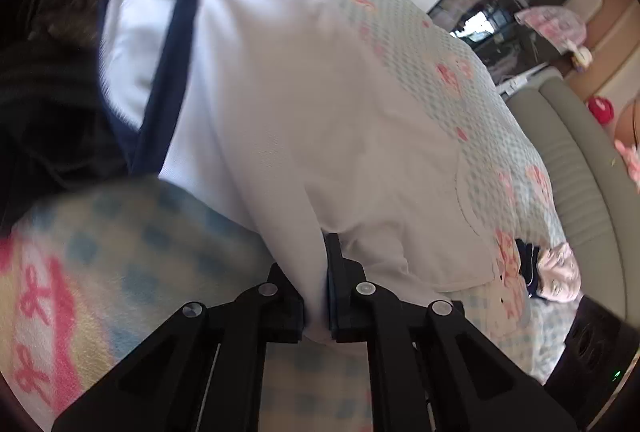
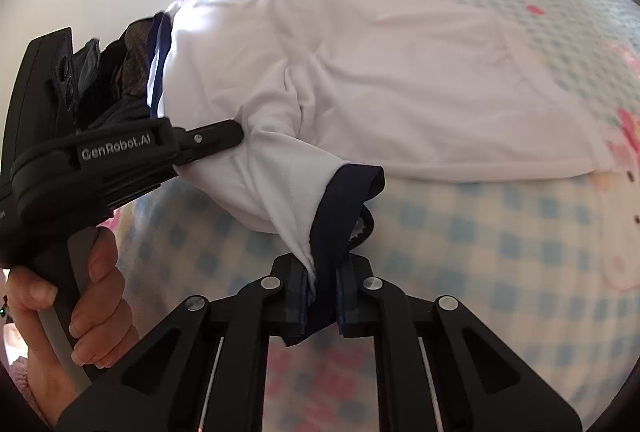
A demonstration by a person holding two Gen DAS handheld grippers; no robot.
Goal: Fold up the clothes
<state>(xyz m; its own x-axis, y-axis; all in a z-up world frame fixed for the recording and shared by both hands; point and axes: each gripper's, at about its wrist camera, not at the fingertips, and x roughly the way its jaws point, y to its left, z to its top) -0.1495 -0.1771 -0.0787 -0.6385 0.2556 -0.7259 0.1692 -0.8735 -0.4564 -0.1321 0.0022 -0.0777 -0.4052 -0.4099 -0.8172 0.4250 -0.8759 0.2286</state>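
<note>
Both pinched shut on white shirt [image 2: 380,72]: left tongs [image 1: 318,296] at shoulder, right tongs [image 2: 322,292] on navy cuff [image 2: 348,200], likely to fold sleeve across bed [image 2: 500,232].

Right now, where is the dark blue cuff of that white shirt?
In the right wrist view, the navy cuff sits low centre, pinched in the right tool above the checked blanket.

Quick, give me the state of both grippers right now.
Left gripper: closed on the white short-sleeved shirt with navy trim.
Right gripper: closed on the shirt's navy-edged sleeve cuff.
</note>
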